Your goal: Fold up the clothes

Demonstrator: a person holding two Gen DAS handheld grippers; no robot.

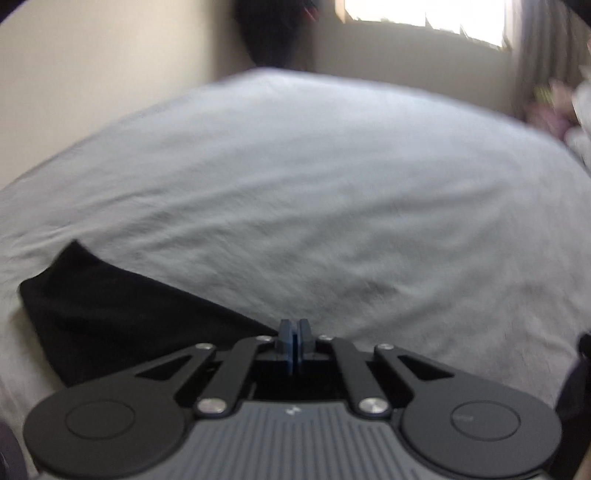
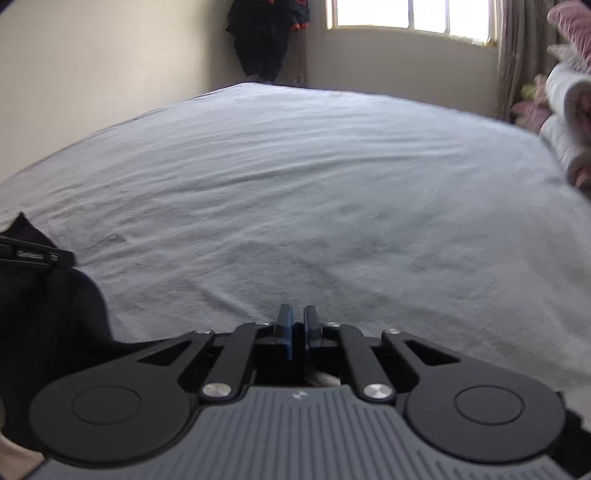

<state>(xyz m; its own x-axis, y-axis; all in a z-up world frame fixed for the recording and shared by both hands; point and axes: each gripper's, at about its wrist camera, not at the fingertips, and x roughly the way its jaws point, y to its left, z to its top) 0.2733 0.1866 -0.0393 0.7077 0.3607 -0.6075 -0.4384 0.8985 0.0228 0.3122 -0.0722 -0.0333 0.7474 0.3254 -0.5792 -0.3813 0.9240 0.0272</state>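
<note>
A black garment [image 1: 110,314] lies on the bed's near left. In the left wrist view its edge runs straight up to my left gripper [image 1: 294,330], whose blue pads are pressed together on that edge. The same black garment [image 2: 48,325] fills the left of the right wrist view and passes under my right gripper [image 2: 298,325]. That gripper's blue pads stand a narrow slit apart with dark cloth in it. The black linkage of the left gripper [image 2: 33,254] shows at the far left edge there. The cloth right under both grippers is hidden by their bodies.
A wrinkled pale grey sheet [image 2: 314,184] covers the wide bed ahead. Dark clothes [image 2: 262,40] hang in the far corner beside a bright window [image 2: 406,14]. Pink and white bedding [image 2: 569,103] is piled at the right edge by a curtain.
</note>
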